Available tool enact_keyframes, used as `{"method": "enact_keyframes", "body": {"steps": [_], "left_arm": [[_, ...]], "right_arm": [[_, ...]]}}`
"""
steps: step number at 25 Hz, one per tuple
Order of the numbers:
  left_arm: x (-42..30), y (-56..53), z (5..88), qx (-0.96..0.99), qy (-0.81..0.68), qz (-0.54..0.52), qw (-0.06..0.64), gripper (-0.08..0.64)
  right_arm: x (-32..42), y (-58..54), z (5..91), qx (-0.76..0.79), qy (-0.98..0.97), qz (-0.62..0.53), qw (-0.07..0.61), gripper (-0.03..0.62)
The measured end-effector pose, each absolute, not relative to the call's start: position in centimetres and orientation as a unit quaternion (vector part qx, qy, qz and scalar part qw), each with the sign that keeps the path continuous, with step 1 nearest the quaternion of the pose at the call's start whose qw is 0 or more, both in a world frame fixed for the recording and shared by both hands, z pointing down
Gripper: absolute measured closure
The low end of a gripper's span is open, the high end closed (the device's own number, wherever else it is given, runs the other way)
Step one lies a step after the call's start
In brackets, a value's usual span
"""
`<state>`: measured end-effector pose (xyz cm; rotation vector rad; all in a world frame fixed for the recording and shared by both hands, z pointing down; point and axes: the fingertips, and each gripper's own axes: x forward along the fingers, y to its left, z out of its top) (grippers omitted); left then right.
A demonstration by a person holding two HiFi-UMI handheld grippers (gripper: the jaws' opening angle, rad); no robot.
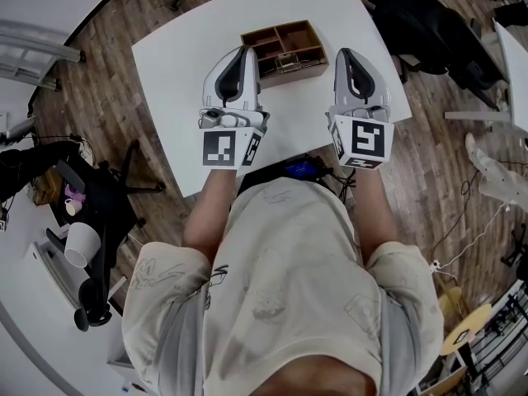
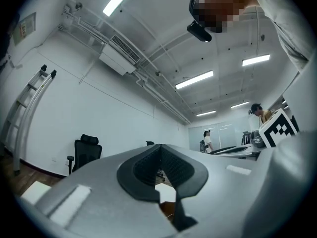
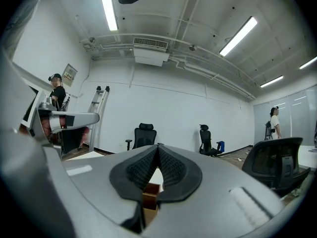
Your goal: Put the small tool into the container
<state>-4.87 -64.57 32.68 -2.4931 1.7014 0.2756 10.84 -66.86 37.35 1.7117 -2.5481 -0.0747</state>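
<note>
A brown wooden container [image 1: 285,48] with several compartments stands at the far side of the white table [image 1: 181,73]. A small pale object [image 1: 285,59] lies in one front compartment; I cannot tell what it is. My left gripper [image 1: 245,51] hovers just left of the container, shut with nothing in it. My right gripper [image 1: 343,53] hovers just right of it, also shut and empty. In the left gripper view the left gripper [image 2: 159,146] points upward into the room, pads meeting. In the right gripper view a corner of the container [image 3: 148,200] shows below the right gripper [image 3: 158,146].
A black office chair [image 1: 111,192] stands left of the table, and dark chairs [image 1: 429,23] at the far right. More office chairs [image 3: 144,135], a ladder [image 3: 96,115] and people at desks [image 2: 257,114] are in the room behind.
</note>
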Motion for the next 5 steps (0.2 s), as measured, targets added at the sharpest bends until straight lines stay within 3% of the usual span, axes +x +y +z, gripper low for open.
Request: {"method": "enact_keyframes", "body": {"steps": [5], "left_arm": [[-4.75, -65.37, 33.00, -0.819, 0.565, 0.089, 0.053, 0.540]], "right_arm": [[11.49, -67.56, 37.53, 0.559, -0.828, -0.024, 0.036, 0.588]]}}
